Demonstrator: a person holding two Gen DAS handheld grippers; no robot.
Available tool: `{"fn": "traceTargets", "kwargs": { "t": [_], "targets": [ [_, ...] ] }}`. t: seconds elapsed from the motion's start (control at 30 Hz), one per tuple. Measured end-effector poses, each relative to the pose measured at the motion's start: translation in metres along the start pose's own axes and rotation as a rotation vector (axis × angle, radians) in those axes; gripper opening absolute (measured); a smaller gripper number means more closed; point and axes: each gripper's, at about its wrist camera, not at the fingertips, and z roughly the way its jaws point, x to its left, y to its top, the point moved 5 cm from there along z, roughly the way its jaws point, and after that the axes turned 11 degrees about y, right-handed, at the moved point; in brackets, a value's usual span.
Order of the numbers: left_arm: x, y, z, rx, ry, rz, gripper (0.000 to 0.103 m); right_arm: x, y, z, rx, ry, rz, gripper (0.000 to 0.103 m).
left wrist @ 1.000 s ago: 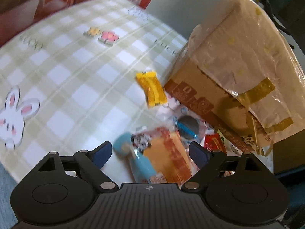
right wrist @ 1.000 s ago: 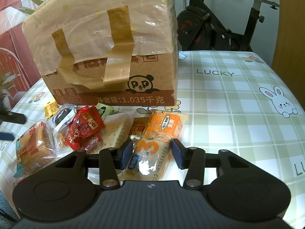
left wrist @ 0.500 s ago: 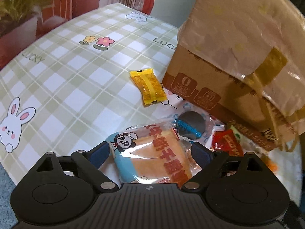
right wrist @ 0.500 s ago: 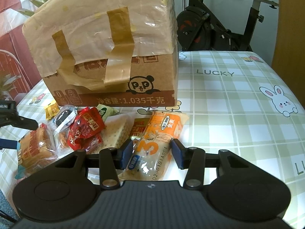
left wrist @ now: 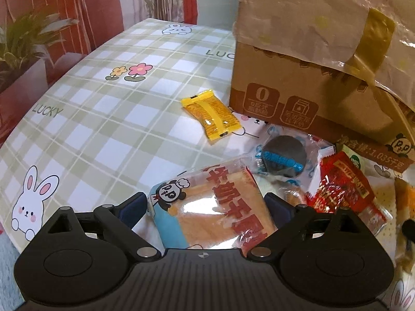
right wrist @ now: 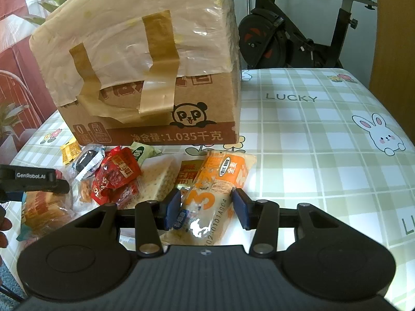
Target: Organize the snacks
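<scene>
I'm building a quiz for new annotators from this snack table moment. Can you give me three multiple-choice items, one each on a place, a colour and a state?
1. Where does the small yellow packet lie?
A. on top of the box
B. on the tablecloth beside the cardboard box
C. between the left tongs

2. What colour are the pads of the right tongs?
A. blue
B. red
C. white

3. What state is the orange snack pack in?
A. torn open and empty
B. standing upright against the box
C. lying between the right tongs

Key: 1 B, it lies flat on the cloth near the box corner; 2 A, both pads show blue; 3 C, one pad sits at each side of it.
</scene>
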Motion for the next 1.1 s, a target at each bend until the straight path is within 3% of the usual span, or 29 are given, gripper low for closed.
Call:
{"fn": "traceTargets", "kwargs": {
  "t": [0.3,0.6,0.93,1.1],
  "targets": [
    [0.017,-0.01,-0.005,-0.052,-0.081,0.028,0.09,-0.007,0.007,0.007,0.018,-0.012,0.032,0.049],
    [0.022,-0.015,-0.009,-0.076,-0.109,0.05,0.086,-0.014,0.01,0.021,0.049,-0.047,0.079,0.048],
    [0.038,-0.019,-0.015,-0.07,-0.122,0.039,0.084,-0.006,0.005,-0.006,-0.014,-0.058,0.037,0.043],
    [0.046,-0.016,-0.027,-0.105,-0.147,0.025,0.084,0.006,0.008,-0.023,-0.044,-0.037,-0.004,0.043]
  ]
}}
